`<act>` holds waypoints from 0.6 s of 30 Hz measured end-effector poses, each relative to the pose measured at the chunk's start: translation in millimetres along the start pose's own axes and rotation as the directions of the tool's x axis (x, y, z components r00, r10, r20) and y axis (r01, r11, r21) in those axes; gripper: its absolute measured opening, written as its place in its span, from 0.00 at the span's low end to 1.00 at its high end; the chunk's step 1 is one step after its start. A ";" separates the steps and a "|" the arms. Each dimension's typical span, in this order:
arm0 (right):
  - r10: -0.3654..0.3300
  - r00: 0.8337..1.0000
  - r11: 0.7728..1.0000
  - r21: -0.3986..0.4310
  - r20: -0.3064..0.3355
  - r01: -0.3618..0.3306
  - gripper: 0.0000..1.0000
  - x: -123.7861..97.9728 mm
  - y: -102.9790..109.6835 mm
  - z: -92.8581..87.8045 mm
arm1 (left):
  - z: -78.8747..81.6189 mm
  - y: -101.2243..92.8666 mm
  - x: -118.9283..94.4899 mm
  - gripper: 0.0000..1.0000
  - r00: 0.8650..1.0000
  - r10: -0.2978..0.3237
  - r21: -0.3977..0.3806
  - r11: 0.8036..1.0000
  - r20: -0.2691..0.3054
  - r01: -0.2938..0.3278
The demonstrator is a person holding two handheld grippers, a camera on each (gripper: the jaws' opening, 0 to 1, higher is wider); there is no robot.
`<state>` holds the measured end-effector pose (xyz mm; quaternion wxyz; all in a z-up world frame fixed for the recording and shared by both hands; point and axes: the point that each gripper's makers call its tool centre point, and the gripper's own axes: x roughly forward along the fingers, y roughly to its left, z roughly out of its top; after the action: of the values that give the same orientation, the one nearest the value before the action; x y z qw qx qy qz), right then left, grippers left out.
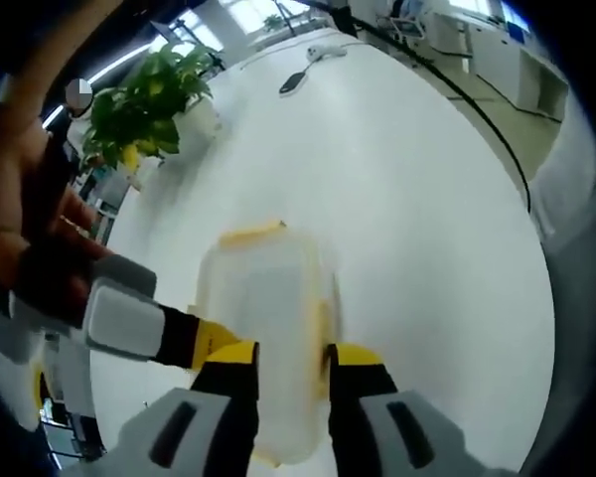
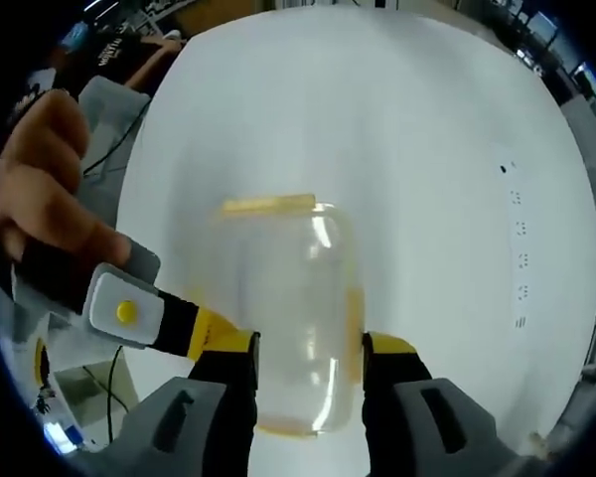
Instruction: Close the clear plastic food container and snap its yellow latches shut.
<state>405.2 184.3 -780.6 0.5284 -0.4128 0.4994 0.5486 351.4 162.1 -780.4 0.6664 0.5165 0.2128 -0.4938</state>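
In the left gripper view, the clear plastic container (image 1: pixel 273 328) sits on the white round desk (image 1: pixel 427 219) in the lower middle of the frame, a yellow latch (image 1: pixel 250 235) showing along its far edge. The left gripper (image 1: pixel 292 360) has its yellow-tipped fingers (image 1: pixel 228 355) spread, one on each long side of the container; whether they press the walls cannot be told. From the left of the frame another gripper (image 1: pixel 139 326) reaches in, held by a hand (image 1: pixel 25 234), its tip near the container's left side. A potted plant (image 1: pixel 154 99) stands at the upper left, and a dark remote-like object (image 1: pixel 293 81) lies near the top.

In the right gripper view, the container (image 2: pixel 293 318) lies lower centre with its yellow latch (image 2: pixel 266 205) at the far end. The right gripper (image 2: pixel 308 353) straddles it, fingers (image 2: pixel 389 348) apart. No writing can be read anywhere.
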 end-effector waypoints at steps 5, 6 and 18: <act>0.044 0.996 0.999 0.006 0.077 -0.044 0.37 0.3 3.1 -0.6 | -0.3 1.4 0.8 0.20 1.000 0.017 0.004 1.000 -0.008 -0.017; 0.053 0.995 0.998 0.010 0.083 -0.054 0.37 0.7 3.0 -0.5 | -0.3 1.5 1.0 0.20 1.000 0.014 0.005 1.000 -0.008 -0.014; 0.081 0.996 0.996 -0.028 0.023 -0.080 0.33 2.3 2.5 2.8 | 0.4 1.8 1.8 0.20 1.000 0.020 0.031 0.999 0.003 -0.020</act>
<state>402.8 187.6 -782.1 0.5060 -0.3930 0.5018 0.5811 353.6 160.8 -780.8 0.6636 0.5280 0.1990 -0.4912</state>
